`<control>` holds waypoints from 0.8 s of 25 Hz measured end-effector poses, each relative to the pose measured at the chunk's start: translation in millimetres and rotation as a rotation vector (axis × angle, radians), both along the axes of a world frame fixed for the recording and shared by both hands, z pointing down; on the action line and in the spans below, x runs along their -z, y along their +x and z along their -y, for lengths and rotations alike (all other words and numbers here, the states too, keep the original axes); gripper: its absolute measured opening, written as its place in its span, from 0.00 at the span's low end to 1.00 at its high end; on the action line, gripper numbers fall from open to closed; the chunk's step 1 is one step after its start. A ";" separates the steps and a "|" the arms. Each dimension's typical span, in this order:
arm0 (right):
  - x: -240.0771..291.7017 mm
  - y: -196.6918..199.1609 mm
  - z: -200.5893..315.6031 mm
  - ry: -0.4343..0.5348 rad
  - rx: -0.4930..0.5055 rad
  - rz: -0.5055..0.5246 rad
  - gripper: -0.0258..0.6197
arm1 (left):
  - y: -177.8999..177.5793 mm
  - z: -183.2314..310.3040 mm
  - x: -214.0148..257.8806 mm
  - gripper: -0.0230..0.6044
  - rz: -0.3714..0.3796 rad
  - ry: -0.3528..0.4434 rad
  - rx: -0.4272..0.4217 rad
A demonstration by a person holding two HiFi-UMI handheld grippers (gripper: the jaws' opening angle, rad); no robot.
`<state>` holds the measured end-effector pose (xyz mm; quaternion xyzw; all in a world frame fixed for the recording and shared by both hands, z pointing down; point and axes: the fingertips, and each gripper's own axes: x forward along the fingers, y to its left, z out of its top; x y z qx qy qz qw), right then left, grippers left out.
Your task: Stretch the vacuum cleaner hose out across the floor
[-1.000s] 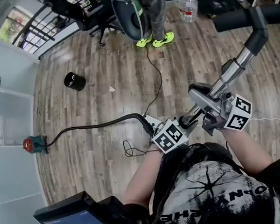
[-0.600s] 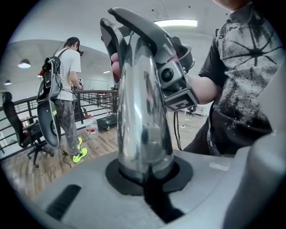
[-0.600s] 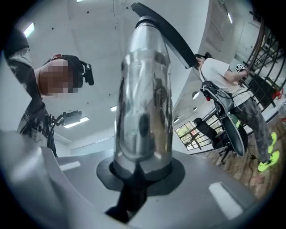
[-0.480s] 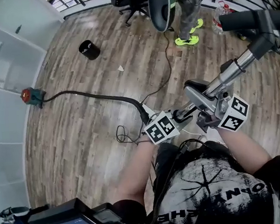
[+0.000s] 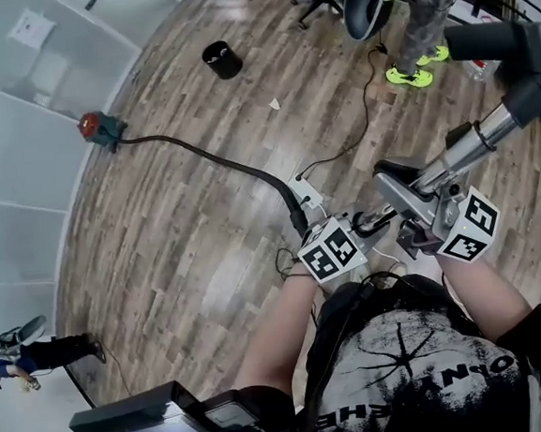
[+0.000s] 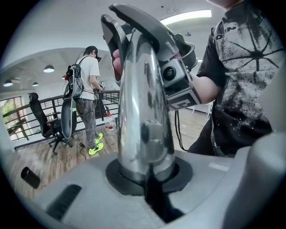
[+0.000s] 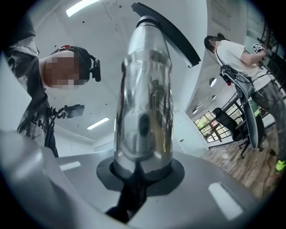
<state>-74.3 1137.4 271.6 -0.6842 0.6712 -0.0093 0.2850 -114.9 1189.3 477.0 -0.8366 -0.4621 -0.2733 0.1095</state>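
Both claws are on the wand here! The left claw [image 6: 147, 183] is clamped round the shiny chrome vacuum tube [image 6: 145, 125], pads pressed to the metal on either side. The right claw [image 7: 138, 179] is clamped on that same tube just beside it. Two grips close together looks to me like the way to steer a long, top-heavy wand without it twisting.

In the head view the tube climbs away to the right into a black upper section [image 5: 533, 93], with the grey moulded handle [image 5: 401, 182] sitting just above the claws.

Now the task's thing: the long black flexible hose [image 5: 211, 157] comes in just beside the left claw and humps up a little. From there it lies along the wood-plank floor [image 5: 160, 239], out to a small red-and-green fitting [image 5: 98, 128] by the pale wall at upper left. It's mostly laid out, with a gentle curve and that hump at the near end, so I'd call the stretch well on but not finished. Drawing the wand end away from the fitting should take out the slack.

Watch the thin black cable [image 5: 361, 122] on the floor beside the hose. It loops right under the claws and could snag. A black cylindrical bin [image 5: 222, 59] and a bystander in neon-yellow shoes [image 5: 409, 76] stand well clear.
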 end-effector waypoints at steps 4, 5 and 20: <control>0.4 -18.5 -15.2 -0.009 -0.006 0.015 0.13 | -22.1 -16.1 2.5 0.11 0.013 -0.008 -0.014; -2.1 -22.6 -18.0 -0.011 -0.013 0.019 0.13 | -27.4 -18.7 0.4 0.11 0.016 -0.009 -0.021; -151.7 -11.4 -105.7 -0.208 -0.326 0.308 0.34 | -52.5 -50.1 -116.1 0.11 0.157 0.131 -0.247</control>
